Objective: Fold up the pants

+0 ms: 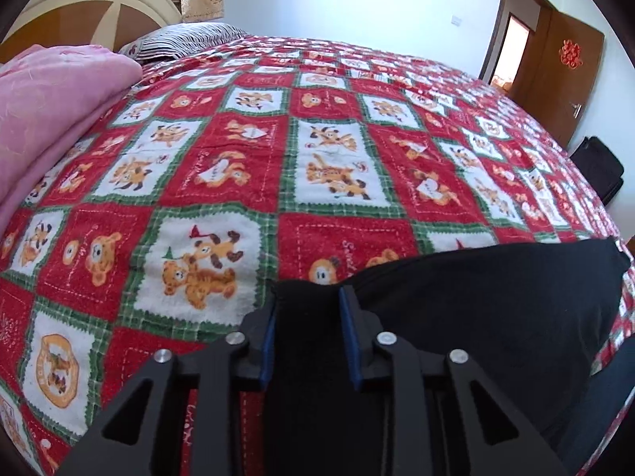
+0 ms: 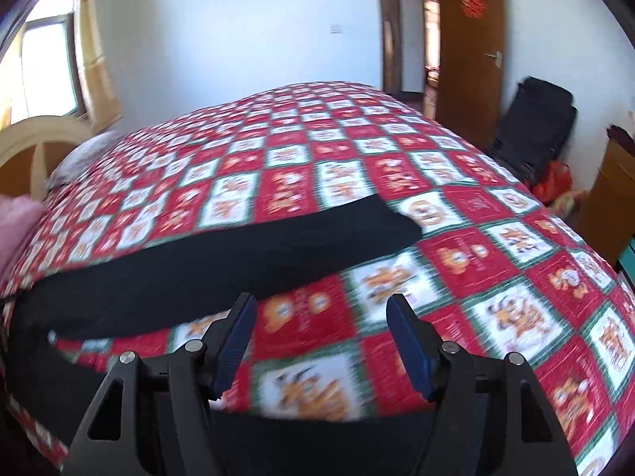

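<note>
Nearest the left wrist camera, the left gripper [image 1: 307,297] has its blue-padded fingers [image 1: 266,343] closed on a bunched corner of the black pants [image 1: 496,297], with dark cloth filling the narrow gap between the pads. From that corner the pants spread away to the right across the near part of the bed [image 1: 337,127], lying flat on the red, white and green bedspread [image 1: 222,182] printed with cartoon bears.

On the other side, the right gripper [image 2: 321,305] hangs over the bedspread with its fingers [image 2: 234,341] well apart and nothing between them; only the patterned cover shows in the gap. That view is smeared by motion blur. Just beyond the left finger, one pant leg runs as a long black band from the lower left up to a cuff near the middle of the bed, and more black cloth lies along the bottom edge below the gripper.

Farther off, a folded pink blanket [image 1: 51,111] sits at the left edge of the bed, with a striped pillow [image 1: 186,39] behind it against a rounded headboard [image 1: 91,8]. Beyond the bed stand a white wall and an open brown door [image 2: 470,39] bearing a red ornament.
</note>
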A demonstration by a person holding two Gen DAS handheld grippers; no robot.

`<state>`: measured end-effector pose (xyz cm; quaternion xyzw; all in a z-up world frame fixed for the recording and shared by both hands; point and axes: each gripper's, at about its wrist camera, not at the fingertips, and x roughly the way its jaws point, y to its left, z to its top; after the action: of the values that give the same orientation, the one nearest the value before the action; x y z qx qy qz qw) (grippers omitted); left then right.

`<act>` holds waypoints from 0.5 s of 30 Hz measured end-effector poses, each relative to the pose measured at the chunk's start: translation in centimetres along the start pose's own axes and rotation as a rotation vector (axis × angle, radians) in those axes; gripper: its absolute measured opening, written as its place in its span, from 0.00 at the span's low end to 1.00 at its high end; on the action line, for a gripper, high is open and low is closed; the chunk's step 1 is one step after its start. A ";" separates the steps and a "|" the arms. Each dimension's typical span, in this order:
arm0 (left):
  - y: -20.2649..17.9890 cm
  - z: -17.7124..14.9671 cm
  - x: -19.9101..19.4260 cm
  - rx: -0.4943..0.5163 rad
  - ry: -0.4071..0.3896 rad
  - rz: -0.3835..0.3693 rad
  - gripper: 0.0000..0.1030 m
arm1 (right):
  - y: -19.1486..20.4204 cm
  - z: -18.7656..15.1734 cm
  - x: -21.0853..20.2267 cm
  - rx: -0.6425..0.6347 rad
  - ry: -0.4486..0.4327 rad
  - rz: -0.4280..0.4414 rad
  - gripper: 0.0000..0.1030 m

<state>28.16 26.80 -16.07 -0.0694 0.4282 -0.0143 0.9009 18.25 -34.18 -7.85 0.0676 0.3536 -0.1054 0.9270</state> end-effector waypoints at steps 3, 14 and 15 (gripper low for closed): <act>-0.1 0.0 0.2 0.012 -0.002 0.000 0.24 | -3.1 2.0 1.8 0.041 0.007 -0.060 0.67; -0.4 -0.2 0.6 0.025 -0.006 0.008 0.24 | -8.6 7.3 10.6 0.082 0.079 -0.040 0.74; -0.4 -0.2 0.6 0.026 -0.006 0.010 0.24 | -8.4 7.6 11.5 0.081 0.080 -0.029 0.75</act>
<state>28.40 26.28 -16.61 -0.0554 0.4259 -0.0152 0.9030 29.42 -45.51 -10.35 0.1041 0.3867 -0.1305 0.9070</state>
